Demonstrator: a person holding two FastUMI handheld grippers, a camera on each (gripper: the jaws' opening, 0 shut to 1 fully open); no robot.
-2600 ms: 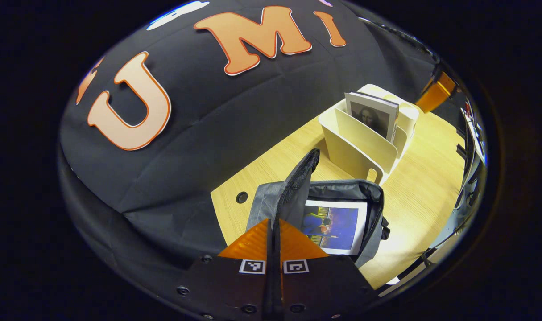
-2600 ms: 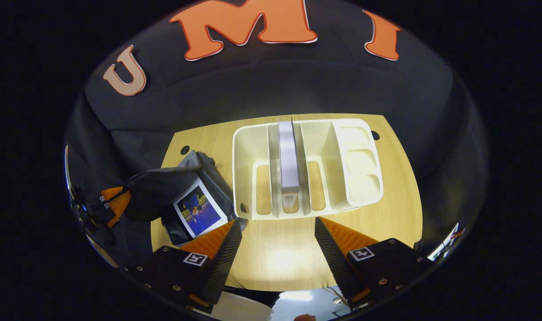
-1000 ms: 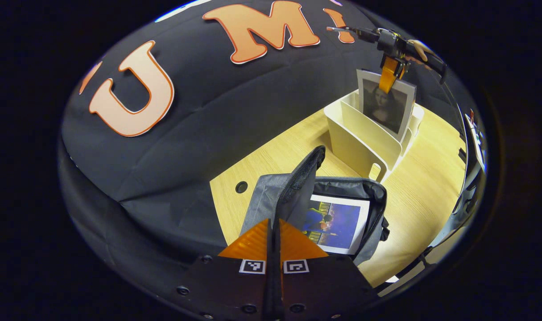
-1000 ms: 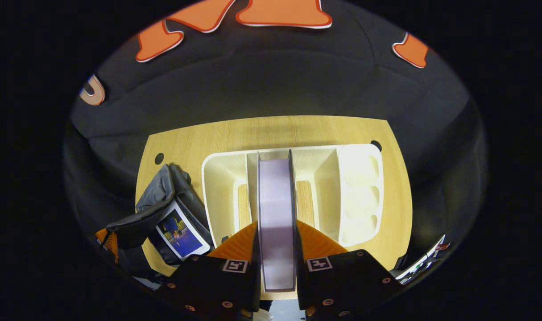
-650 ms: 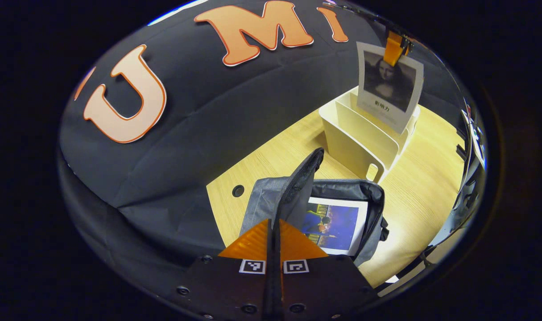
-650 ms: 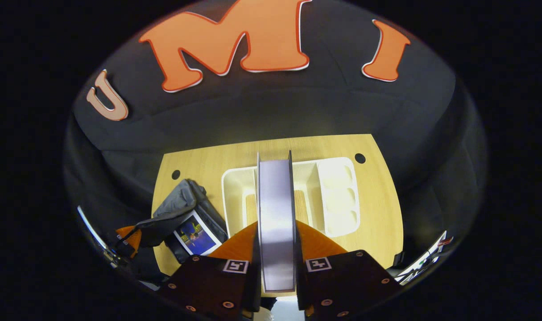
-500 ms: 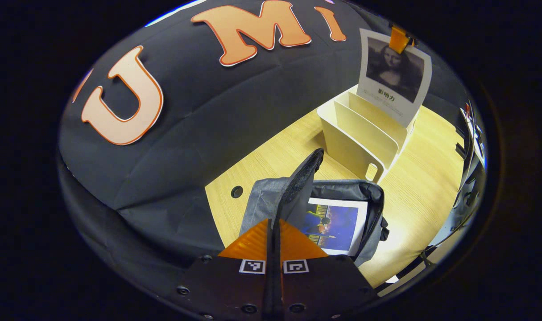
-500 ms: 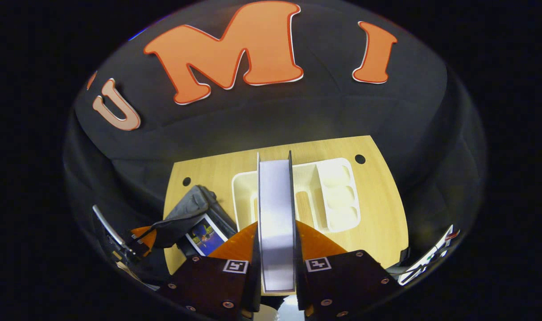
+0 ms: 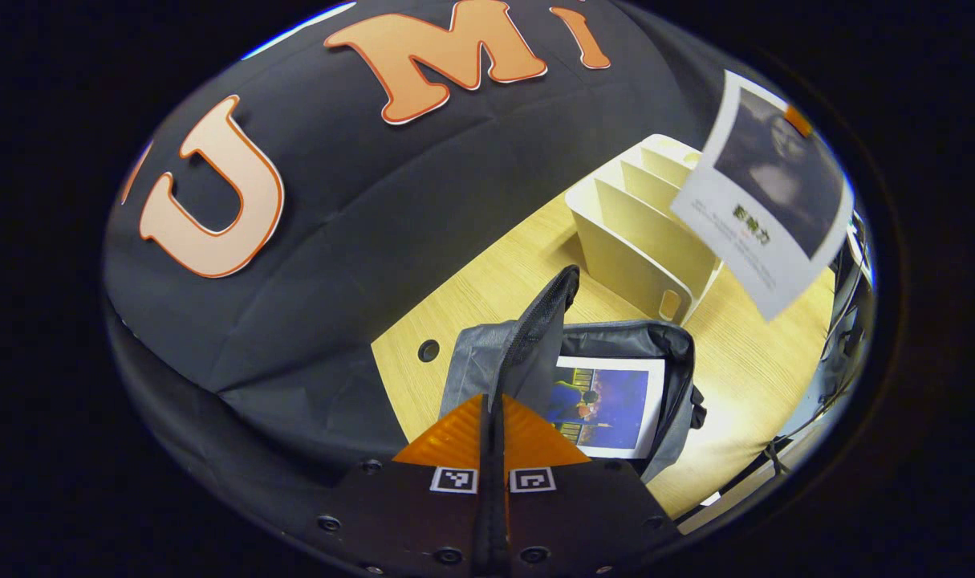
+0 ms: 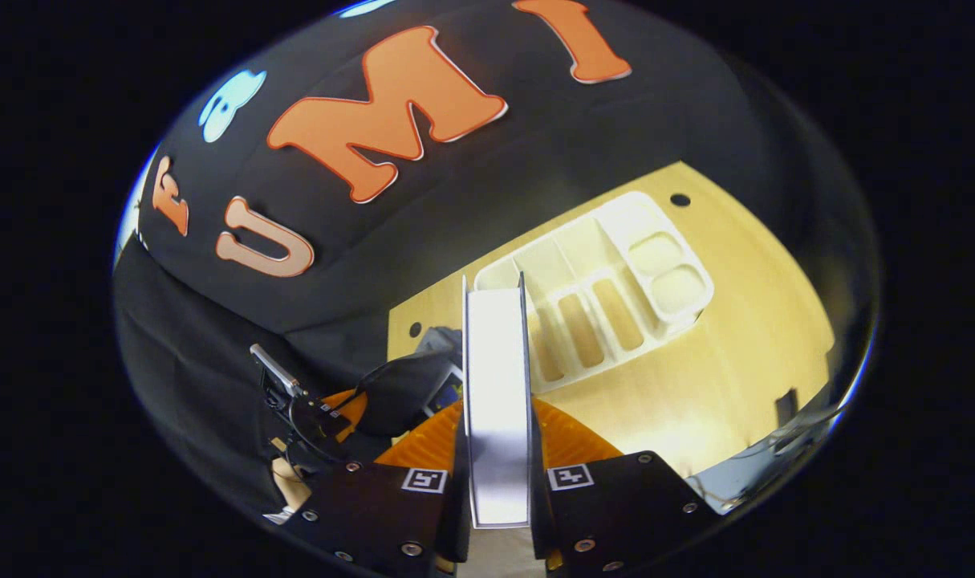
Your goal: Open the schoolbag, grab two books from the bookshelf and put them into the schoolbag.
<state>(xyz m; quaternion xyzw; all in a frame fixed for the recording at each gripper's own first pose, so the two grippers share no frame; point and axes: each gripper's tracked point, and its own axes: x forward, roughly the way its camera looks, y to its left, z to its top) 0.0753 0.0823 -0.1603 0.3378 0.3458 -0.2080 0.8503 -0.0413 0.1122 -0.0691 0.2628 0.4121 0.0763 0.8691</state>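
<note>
The grey schoolbag (image 9: 670, 347) lies open on the table, and a blue-covered book (image 9: 607, 405) rests flat inside it. My left gripper (image 9: 491, 404) is shut on the bag's raised flap (image 9: 539, 321), holding it upright. A second book with a portrait cover (image 9: 764, 197) hangs tilted in the air, above and to the right of the bag, in front of the cream bookshelf (image 9: 639, 241). In the right gripper view my right gripper (image 10: 495, 411) is shut on this book (image 10: 495, 353), seen edge-on. Below it lie the empty bookshelf (image 10: 607, 281) and the schoolbag (image 10: 407, 385).
The wooden table (image 9: 756, 345) has round cable holes (image 9: 428, 350) near its back edge. The booth's black cloth wall stands close behind bag and shelf. A hand (image 10: 284, 471) holds the left gripper (image 10: 339, 408) at the bag's left side.
The right gripper closed on the portrait book, lifted it out of the shelf and carried it, tilting, toward the bag. The left gripper kept the flap held up.
</note>
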